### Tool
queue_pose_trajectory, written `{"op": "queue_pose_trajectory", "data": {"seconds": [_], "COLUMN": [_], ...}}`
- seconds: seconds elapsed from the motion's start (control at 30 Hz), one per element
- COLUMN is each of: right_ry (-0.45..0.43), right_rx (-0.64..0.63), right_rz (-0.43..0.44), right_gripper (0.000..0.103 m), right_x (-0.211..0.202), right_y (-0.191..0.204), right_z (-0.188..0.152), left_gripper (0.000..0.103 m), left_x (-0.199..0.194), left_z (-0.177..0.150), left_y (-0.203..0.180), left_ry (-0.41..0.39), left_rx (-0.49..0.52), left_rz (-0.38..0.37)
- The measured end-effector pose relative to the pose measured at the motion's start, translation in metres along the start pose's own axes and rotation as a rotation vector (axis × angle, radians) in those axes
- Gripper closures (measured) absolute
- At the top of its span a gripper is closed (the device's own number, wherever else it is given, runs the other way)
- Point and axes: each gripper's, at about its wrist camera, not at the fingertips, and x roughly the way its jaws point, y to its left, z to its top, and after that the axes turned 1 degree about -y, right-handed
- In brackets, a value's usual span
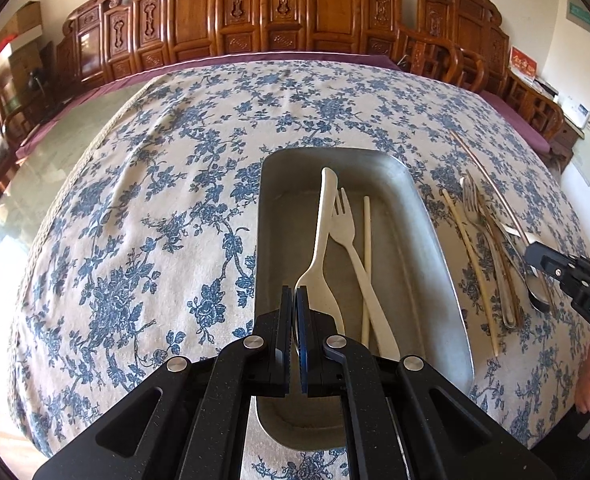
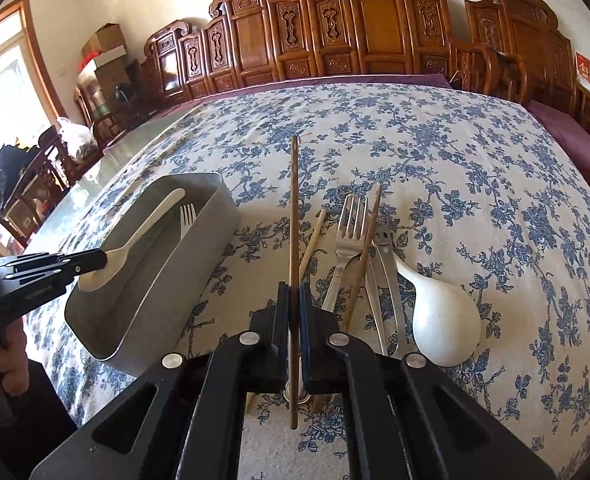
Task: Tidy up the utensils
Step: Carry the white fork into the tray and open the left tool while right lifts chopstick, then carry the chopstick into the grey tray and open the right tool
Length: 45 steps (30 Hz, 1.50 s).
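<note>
My left gripper [image 1: 295,300] is low inside the grey metal tray [image 1: 435,216], shut on the bowl edge of a cream spoon [image 1: 323,236] whose handle points away. Beside the spoon in the tray lie a cream fork [image 1: 345,224] and a cream chopstick [image 1: 367,240]. In the right wrist view my right gripper [image 2: 293,288] is shut on a brown chopstick [image 2: 294,200], held above the cloth to the right of the tray [image 2: 215,208]. Under it lie a metal fork [image 2: 349,228], a second brown chopstick [image 2: 369,240], a cream chopstick [image 2: 313,240], a smiley-faced metal spoon [image 2: 383,236] and a white ladle [image 2: 443,320].
A blue-flowered cloth [image 1: 155,200] covers the table, with bare glass [image 1: 55,152] at its left. Carved wooden chairs [image 1: 255,12] line the far side. A hand [image 2: 11,360] holds the left gripper [image 2: 105,260] at the tray's near end.
</note>
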Motion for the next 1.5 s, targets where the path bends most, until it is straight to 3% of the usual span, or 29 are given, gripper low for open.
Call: {"op": "queue_pose_trajectory", "data": {"seconds": [0.2,0.53,0.83,0.9,1.23,1.5], "right_ry": [-0.002,0.009,-0.009,-0.008,0.047,0.109], "right_rx": [0.003,-0.010,-0.042,-0.056,-0.028,-0.020], "right_rz": [0.001,0.033,0.095,0.108,0.186,0.149], "right_gripper": [0.097,0.097,0.097,0.097,0.097,0.097], "right_x": [-0.003,-0.006,-0.016,-0.015,0.018,0.047], "right_y": [-0.002,0.008,0.053,0.066,0.116,0.132], "right_z": [-0.001,-0.003,0.007,0.011,0.022,0.009], "left_gripper": [0.101,0.101,0.100,0.096,0.092,0.092], "left_x": [0.006,-0.009,-0.028,-0.031,-0.045,-0.048], "left_z": [0.000,0.007,0.014,0.014,0.018,0.019], "left_y": [-0.001,-0.002,0.007,0.010,0.026,0.037], "left_ry": [0.016,-0.029,-0.077,-0.085,-0.125,-0.130], "left_rx": [-0.015,-0.010,-0.008,-0.009,-0.021,-0.042], "left_rz": [0.026,-0.015,-0.040,-0.041,-0.042,-0.043]}}
